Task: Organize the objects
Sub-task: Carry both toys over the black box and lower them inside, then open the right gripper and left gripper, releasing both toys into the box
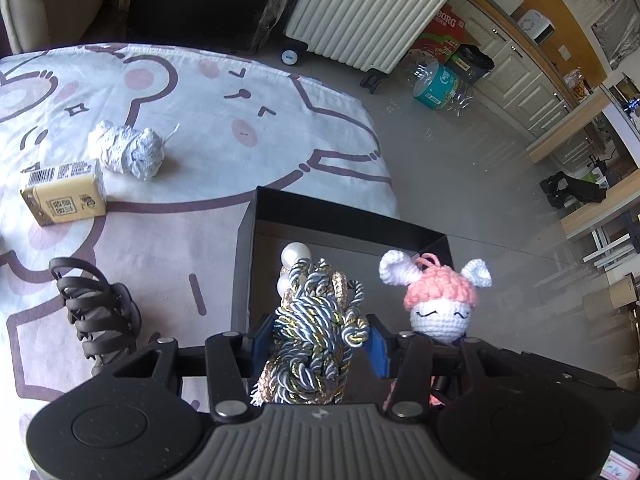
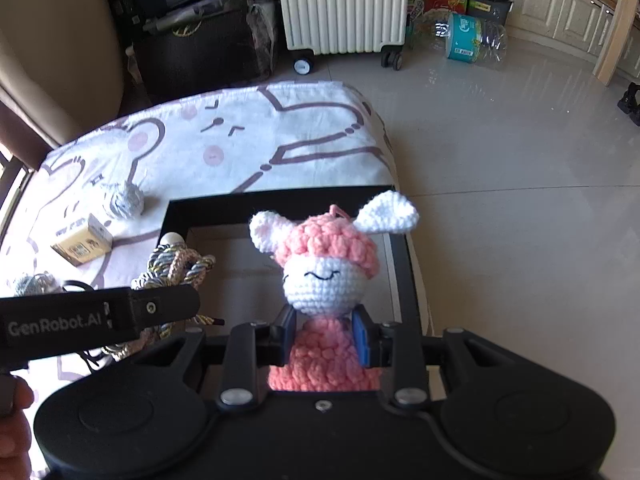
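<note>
Crocheted pink-and-white yarn makes the bunny doll point(image 2: 324, 276) soft and light. The right claw point(image 2: 324, 336) is closed on its squashy body just below the head, holding it above the open black box point(image 2: 280, 208); the body is probably the best place to take it, since ears and loop would stretch. The left claw point(image 1: 316, 340) is pinched shut on a twisted cord bundle point(image 1: 316, 320) of silver and gold strands with pearl beads, also over the box. The bundle looks limp and likely to snag or dangle, so a grip on its thick middle suits it. The counter wears a cartoon-print cloth point(image 1: 200, 120), with a small carton point(image 1: 64, 192), crumpled foil point(image 1: 128, 148) and a dark hair clip point(image 1: 96, 312) on it. Beyond are a tiled floor, a ribbed suitcase point(image 1: 368, 12) and cabinets.
</note>
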`<action>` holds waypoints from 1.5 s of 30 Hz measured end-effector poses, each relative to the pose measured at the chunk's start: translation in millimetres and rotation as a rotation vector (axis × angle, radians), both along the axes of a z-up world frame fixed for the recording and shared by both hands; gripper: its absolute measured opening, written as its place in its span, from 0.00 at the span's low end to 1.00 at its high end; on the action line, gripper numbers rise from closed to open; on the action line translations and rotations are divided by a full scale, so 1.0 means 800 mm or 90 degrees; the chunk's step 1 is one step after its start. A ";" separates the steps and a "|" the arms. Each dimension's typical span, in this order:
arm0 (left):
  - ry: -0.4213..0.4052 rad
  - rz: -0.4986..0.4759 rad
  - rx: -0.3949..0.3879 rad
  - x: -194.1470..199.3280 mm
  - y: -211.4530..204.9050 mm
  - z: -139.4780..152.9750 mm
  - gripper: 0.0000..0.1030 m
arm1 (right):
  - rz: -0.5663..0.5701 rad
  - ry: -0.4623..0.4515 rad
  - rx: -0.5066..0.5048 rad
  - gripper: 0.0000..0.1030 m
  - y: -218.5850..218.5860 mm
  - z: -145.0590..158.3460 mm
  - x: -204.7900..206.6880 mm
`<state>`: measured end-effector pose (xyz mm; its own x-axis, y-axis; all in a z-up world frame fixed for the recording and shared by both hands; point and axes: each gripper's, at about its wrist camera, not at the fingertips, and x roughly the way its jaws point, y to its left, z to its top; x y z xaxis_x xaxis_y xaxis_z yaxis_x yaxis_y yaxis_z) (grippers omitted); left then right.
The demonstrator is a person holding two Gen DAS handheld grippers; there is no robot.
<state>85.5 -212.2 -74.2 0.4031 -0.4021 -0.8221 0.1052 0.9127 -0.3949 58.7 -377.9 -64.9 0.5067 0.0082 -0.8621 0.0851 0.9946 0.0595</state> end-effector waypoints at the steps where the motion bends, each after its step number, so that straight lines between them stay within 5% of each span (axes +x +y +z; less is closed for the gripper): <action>1: 0.006 0.001 0.001 0.000 0.002 0.000 0.50 | 0.003 0.007 -0.004 0.30 0.001 -0.005 0.001; 4: 0.004 0.003 -0.002 0.002 0.011 0.007 0.61 | 0.010 0.031 -0.009 0.30 0.005 -0.021 0.005; 13: -0.015 -0.024 0.087 0.007 0.029 0.017 0.61 | 0.028 0.076 -0.025 0.30 0.027 -0.055 0.018; 27: -0.006 -0.043 0.125 0.003 0.047 0.019 0.61 | 0.065 0.102 0.018 0.33 0.073 -0.074 0.024; 30: -0.012 -0.048 0.133 0.002 0.047 0.021 0.63 | 0.051 0.100 0.019 0.36 0.071 -0.070 0.022; 34: -0.022 -0.052 0.134 0.001 0.048 0.030 0.67 | 0.019 0.082 0.006 0.66 0.060 -0.051 0.014; 45: -0.084 -0.086 0.173 -0.013 0.042 0.062 0.70 | -0.058 -0.009 0.024 0.68 0.041 0.025 -0.013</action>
<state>74.9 -178.7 -24.5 0.4708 -0.2323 -0.8511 0.2663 0.9571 -0.1140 48.6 -345.3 -45.2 0.5190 -0.0060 -0.8548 0.1747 0.9796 0.0992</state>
